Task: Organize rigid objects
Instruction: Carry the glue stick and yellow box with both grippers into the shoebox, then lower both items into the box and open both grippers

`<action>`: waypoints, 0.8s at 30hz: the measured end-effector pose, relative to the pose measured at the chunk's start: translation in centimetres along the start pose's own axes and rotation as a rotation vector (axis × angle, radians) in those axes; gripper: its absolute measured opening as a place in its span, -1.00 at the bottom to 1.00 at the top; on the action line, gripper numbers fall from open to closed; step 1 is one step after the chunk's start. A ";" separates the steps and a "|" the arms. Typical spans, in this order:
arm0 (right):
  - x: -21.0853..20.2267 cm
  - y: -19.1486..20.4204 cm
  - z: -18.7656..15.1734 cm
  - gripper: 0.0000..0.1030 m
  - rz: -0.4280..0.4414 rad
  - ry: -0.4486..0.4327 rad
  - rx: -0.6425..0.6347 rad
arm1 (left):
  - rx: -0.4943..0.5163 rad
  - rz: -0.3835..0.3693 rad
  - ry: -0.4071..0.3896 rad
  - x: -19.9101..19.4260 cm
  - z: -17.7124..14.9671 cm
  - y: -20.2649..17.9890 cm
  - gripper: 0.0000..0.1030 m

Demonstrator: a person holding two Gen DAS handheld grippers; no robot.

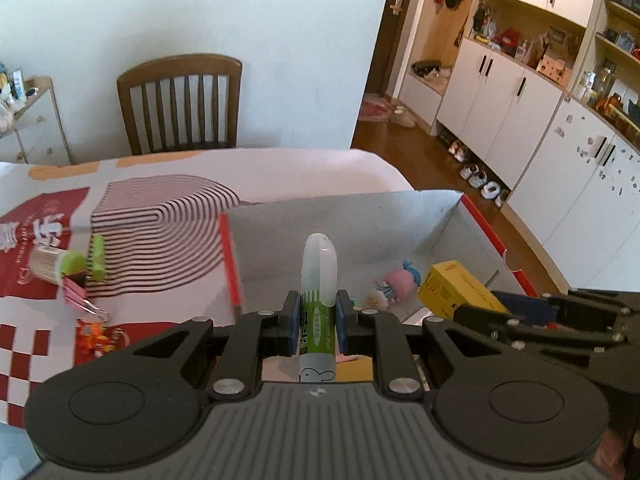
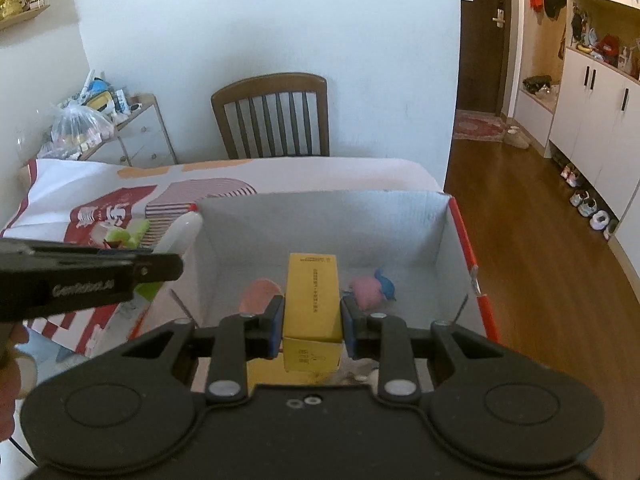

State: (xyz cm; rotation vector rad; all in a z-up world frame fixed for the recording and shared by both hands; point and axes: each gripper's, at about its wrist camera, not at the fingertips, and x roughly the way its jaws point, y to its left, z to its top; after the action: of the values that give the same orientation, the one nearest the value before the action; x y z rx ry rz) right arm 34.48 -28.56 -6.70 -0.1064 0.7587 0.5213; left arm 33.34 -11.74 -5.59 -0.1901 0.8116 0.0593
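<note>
Left gripper (image 1: 317,320): a matte black frame with a ribbed grey top plate, two round recessed discs at its corners, linkage arms fixed by silver rivets, and blue pads (image 1: 295,322) lining the fingers. Right gripper (image 2: 311,326): the same black linkage and discs, silver rivets, two small screws at mid-body, blue pads (image 2: 276,330) inside. White "GenRobot.ai" lettering marks one black side. Bare skin of a hand (image 2: 10,364) shows at the frame's edge.

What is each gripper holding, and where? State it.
Left gripper: the green highlighter pen with translucent cap, clamped around its mid-barrel. Right gripper: the yellow rectangular cardboard box, clamped across its long sides near its near end.
</note>
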 end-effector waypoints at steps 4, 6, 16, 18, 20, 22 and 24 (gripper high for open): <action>1.3 -0.7 -0.2 -0.46 0.004 0.021 -0.021 | 0.016 0.039 0.031 2.4 0.1 -1.1 -0.67; 2.1 -1.0 -0.2 -0.46 0.005 0.035 -0.023 | 0.027 0.064 0.042 3.4 0.1 -1.5 -0.67; 5.7 -1.3 -0.2 -0.46 0.044 0.104 -0.053 | 0.053 0.169 0.092 7.5 0.2 -2.4 -0.67; 6.2 -1.5 -0.3 -0.46 0.054 0.118 -0.062 | 0.046 0.170 0.107 7.9 0.2 -2.5 -0.67; 6.4 -1.4 -0.4 -0.46 0.063 0.120 -0.090 | 0.039 0.180 0.121 8.4 0.1 -2.4 -0.66; 6.4 -1.1 -0.4 -0.46 0.061 0.118 -0.130 | 0.028 0.187 0.134 8.8 0.2 -2.3 -0.66; 6.5 -1.1 -0.4 -0.46 0.068 0.122 -0.139 | 0.019 0.196 0.148 9.1 0.0 -2.1 -0.66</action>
State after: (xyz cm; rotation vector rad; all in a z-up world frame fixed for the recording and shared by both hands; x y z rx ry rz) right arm 38.71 -26.93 -11.50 -0.2437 0.8469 0.6366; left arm 39.89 -13.99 -11.88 -0.0974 0.9764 0.2240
